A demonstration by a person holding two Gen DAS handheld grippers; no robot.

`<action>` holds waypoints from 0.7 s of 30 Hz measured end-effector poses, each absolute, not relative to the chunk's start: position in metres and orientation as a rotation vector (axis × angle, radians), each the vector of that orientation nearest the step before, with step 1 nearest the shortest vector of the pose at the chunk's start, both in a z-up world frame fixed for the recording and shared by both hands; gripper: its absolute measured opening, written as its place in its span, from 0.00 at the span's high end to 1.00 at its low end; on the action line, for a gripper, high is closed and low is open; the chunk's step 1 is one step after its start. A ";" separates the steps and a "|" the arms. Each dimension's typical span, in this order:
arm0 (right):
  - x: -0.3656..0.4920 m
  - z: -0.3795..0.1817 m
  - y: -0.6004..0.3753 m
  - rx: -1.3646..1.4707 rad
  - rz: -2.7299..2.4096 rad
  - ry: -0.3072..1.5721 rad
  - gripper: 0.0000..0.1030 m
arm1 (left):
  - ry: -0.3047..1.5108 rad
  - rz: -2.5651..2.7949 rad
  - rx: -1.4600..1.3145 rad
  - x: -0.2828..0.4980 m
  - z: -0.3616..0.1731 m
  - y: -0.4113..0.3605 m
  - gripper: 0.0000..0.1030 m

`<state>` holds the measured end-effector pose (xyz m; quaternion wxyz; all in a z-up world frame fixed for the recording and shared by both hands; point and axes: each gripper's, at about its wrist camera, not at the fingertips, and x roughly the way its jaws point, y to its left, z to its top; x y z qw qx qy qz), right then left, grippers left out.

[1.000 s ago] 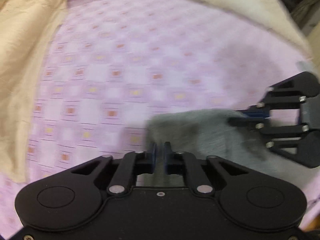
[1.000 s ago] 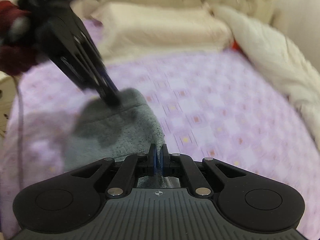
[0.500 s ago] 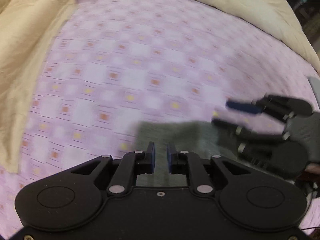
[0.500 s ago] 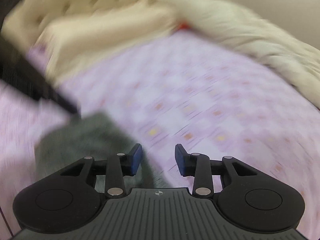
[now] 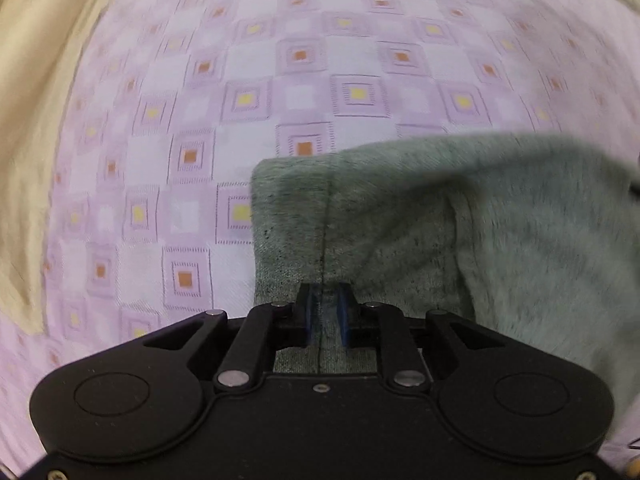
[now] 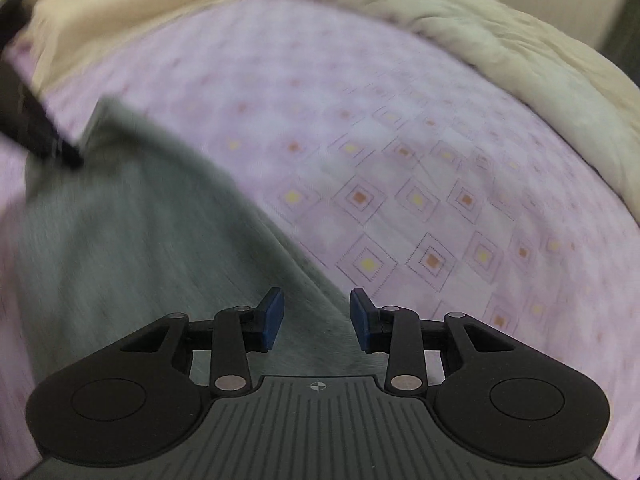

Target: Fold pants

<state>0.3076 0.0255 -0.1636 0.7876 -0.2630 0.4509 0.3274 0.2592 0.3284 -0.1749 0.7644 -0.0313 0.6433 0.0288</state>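
Lying on the lilac bedsheet (image 5: 304,92), the grey fleecy pants (image 5: 420,216) form a soft, rumpled rectangle with a stitched seam running down the middle. Straddling that seam, the left gripper (image 5: 327,316) has its blue pads a narrow gap apart with pants cloth between them. Over the pants' blurred edge, the right gripper (image 6: 317,318) hovers with fingers spread wide, holding nothing. Beyond the pants, a cream quilted duvet (image 6: 500,40) bunches along the sheet's printed squares
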 end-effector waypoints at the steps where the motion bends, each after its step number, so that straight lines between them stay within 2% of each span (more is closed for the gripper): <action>1: 0.313 -0.165 0.031 -0.587 0.739 0.991 0.66 | 1.411 0.066 -0.125 0.263 -0.172 0.336 0.77; 4: 0.320 -0.179 0.038 -0.647 0.832 1.040 0.66 | 1.372 0.084 -0.257 0.273 -0.158 0.358 0.77; 5: 0.323 -0.182 0.041 -0.663 0.853 1.054 0.71 | 1.350 0.089 -0.277 0.276 -0.154 0.360 0.76; 6: 0.324 -0.184 0.041 -0.670 0.870 1.063 0.87 | 1.338 0.092 -0.283 0.280 -0.151 0.362 0.73; 7: 0.325 -0.185 0.041 -0.671 0.886 1.070 0.95 | 1.337 0.099 -0.274 0.285 -0.152 0.362 0.70; 8: 0.327 -0.186 0.045 -0.678 0.897 1.074 0.97 | 1.344 0.116 -0.256 0.288 -0.156 0.362 0.68; 16: 0.341 -0.201 0.060 -0.650 0.795 1.116 0.95 | 1.392 0.214 -0.175 0.300 -0.181 0.361 0.64; 17: 0.339 -0.199 0.060 -0.644 0.775 1.100 0.90 | 1.396 0.215 -0.176 0.302 -0.181 0.361 0.64; 18: 0.336 -0.196 0.059 -0.630 0.743 1.079 0.81 | 1.399 0.221 -0.176 0.304 -0.179 0.362 0.64; 19: 0.330 -0.188 0.055 -0.594 0.701 1.034 0.78 | 1.396 0.231 -0.176 0.304 -0.174 0.361 0.66; 21: 0.317 -0.174 0.045 -0.494 0.631 0.968 0.77 | 1.360 0.251 -0.159 0.297 -0.157 0.353 0.67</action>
